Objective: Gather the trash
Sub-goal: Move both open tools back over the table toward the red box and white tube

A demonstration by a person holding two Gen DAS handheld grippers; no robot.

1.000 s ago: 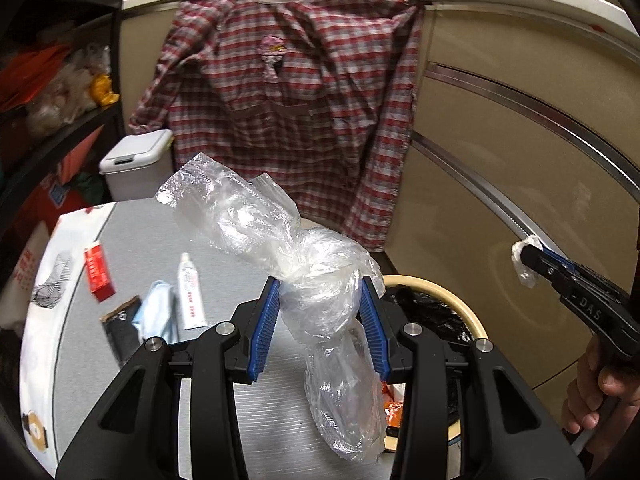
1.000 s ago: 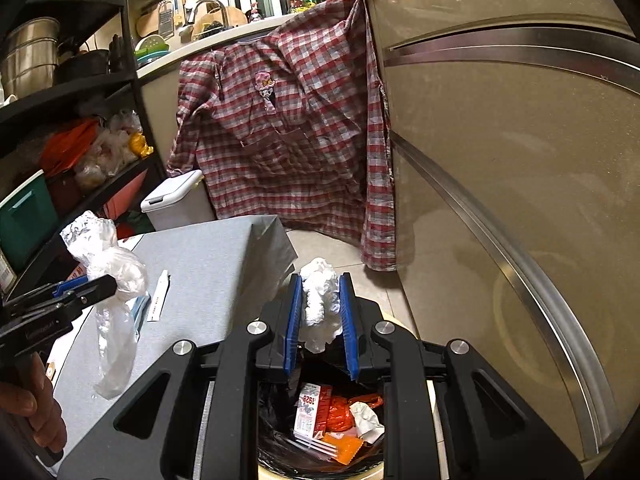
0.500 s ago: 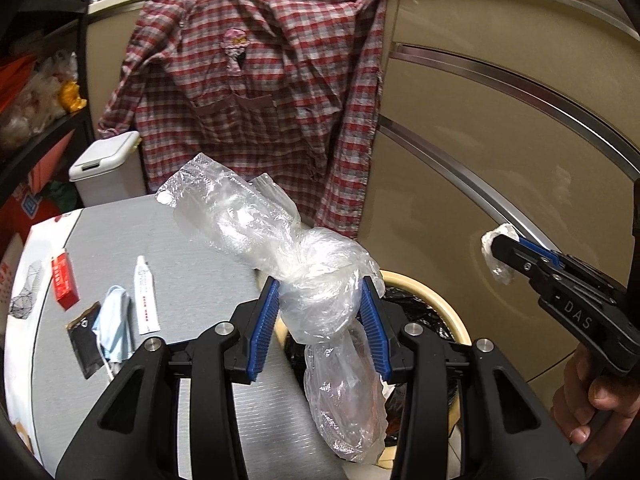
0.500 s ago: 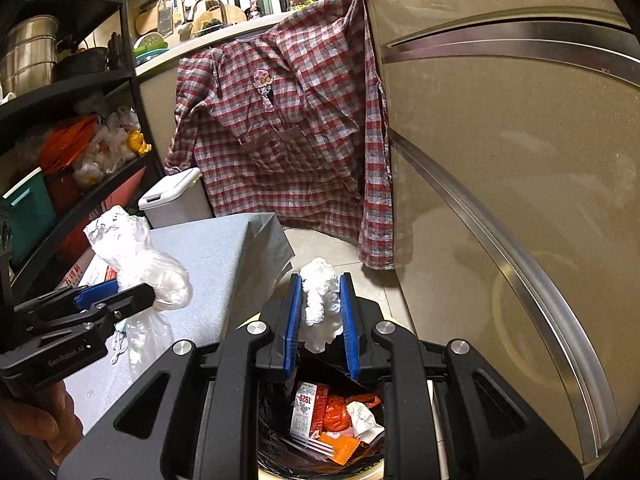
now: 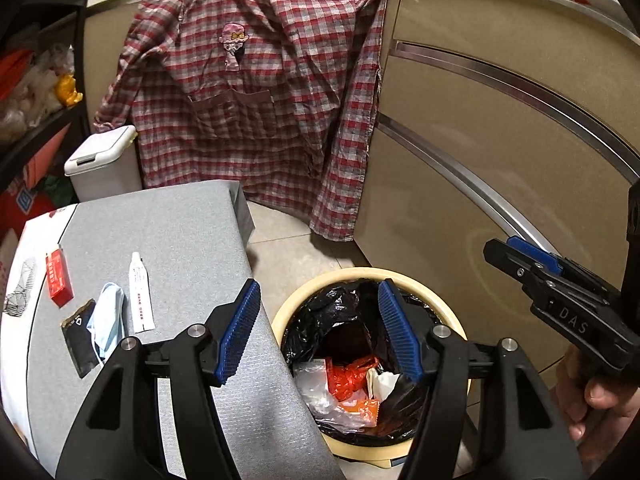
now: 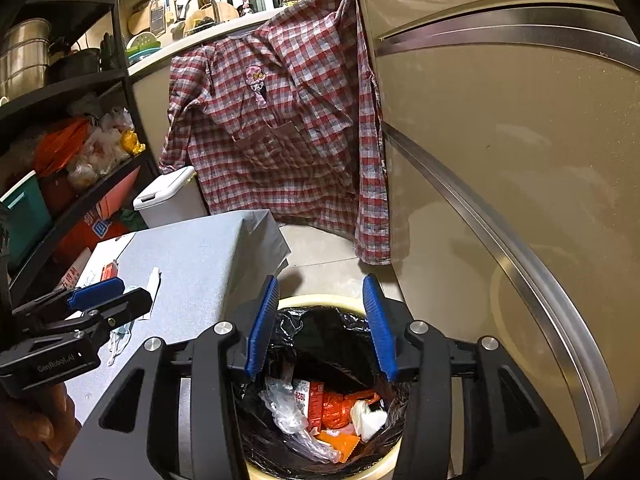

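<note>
Both tools just spread, empty, left tool (image 5: 318,330), right tool (image 6: 322,328), clear bag (image 6: 286,404) in bin (image 6: 320,302) below

One bin (image 5: 294,312) — one tube (image 5: 141,292) — one mask (image 5: 107,324).

My left gripper (image 5: 320,328): matt black plastic, ribbed blue pads; right gripper (image 6: 322,324) alike. Bin (image 5: 384,276): smooth cream plastic rim, glossy crinkled black film liner (image 5: 320,320). Clear bag (image 6: 284,404) in it: thin shiny film. Table (image 5: 168,232): grey cloth-like cover, fine matt weave. Shirt (image 5: 256,120): soft checked cloth. Cabinet (image 5: 480,140): satin beige panels, brushed metal strips.
</note>
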